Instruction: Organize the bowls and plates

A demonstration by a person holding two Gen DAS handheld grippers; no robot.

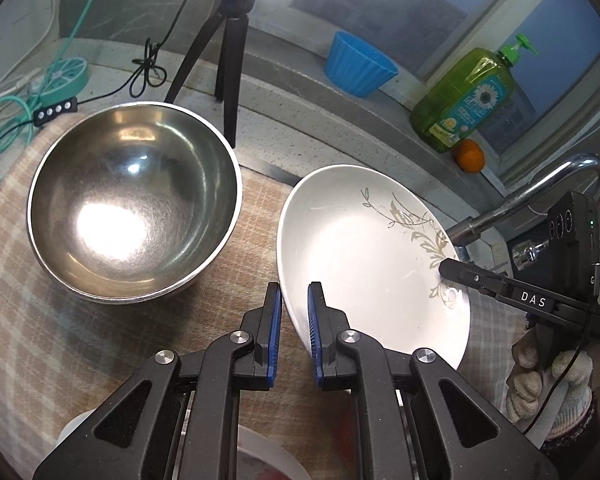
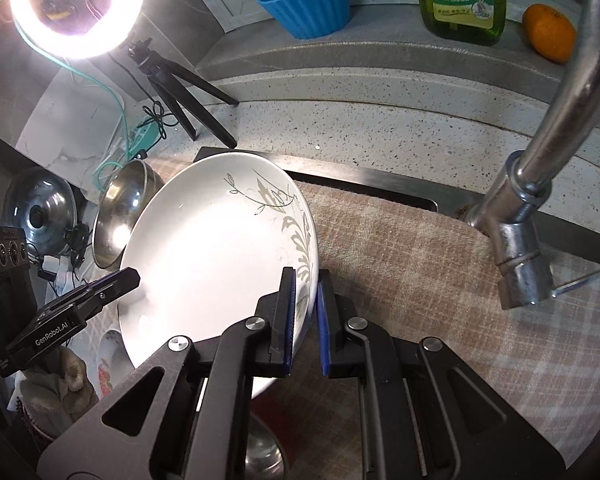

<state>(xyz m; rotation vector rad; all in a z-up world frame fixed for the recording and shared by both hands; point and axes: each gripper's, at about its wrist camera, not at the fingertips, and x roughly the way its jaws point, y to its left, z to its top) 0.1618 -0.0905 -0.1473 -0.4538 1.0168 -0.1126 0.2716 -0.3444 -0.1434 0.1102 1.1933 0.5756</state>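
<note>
Gripped on opposite rims by left gripper and right gripper, both clamped tight: one white plate with a leaf pattern, tilted and apparently held just above the checked cloth spread over the sink area. Just beside the plate, to its left in the left wrist view: one steel bowl, upright and empty on the same cloth. Glimpsed at the lower edge of both views, under the grippers: more crockery, perhaps a flowered plate and a metal dish, too cut off to count with certainty. Farther back, on the stone ledge: one blue cup, one green soap bottle, one orange; also one tripod, one tap. Sorting judged early: plate mid-carry, bowl not yet stacked or stowed.
</note>
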